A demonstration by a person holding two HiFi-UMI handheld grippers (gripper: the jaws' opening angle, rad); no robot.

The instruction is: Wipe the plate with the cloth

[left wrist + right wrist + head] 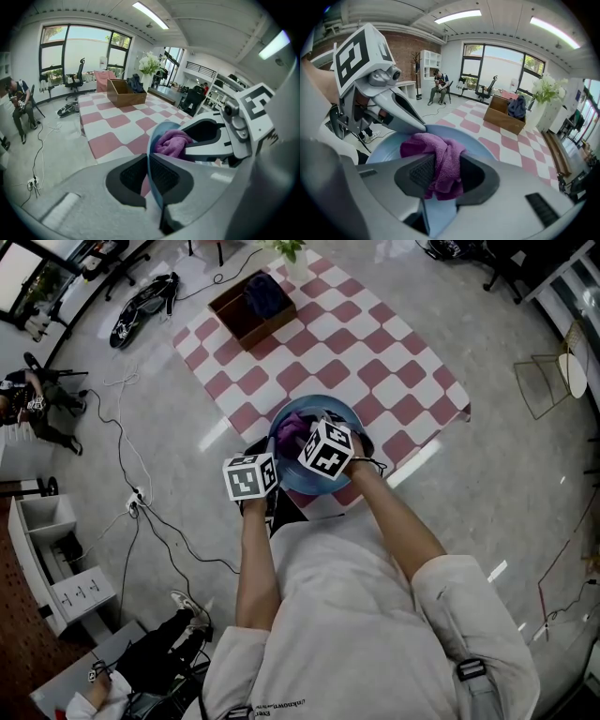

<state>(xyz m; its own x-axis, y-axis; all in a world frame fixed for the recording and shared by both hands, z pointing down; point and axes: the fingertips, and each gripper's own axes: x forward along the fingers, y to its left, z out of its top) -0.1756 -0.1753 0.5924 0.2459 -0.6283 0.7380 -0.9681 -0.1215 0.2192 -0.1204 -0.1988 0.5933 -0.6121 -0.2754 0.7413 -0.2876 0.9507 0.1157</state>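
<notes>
The left claw (149,164) is pinching the rim of the round pale-blue plate (157,133), stiff and likely slippery. The right claw (440,176) is clamping the soft purple terry cloth (436,145) against the plate's face. Beyond both claws, a brown box (504,117) is holding what may be dark clothing (518,107).

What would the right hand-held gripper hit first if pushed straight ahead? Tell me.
Probably the plate: the right hand-held gripper, shut on the cloth, points at its face. The cloth seems to lie against it already, though depth is unclear.
</notes>
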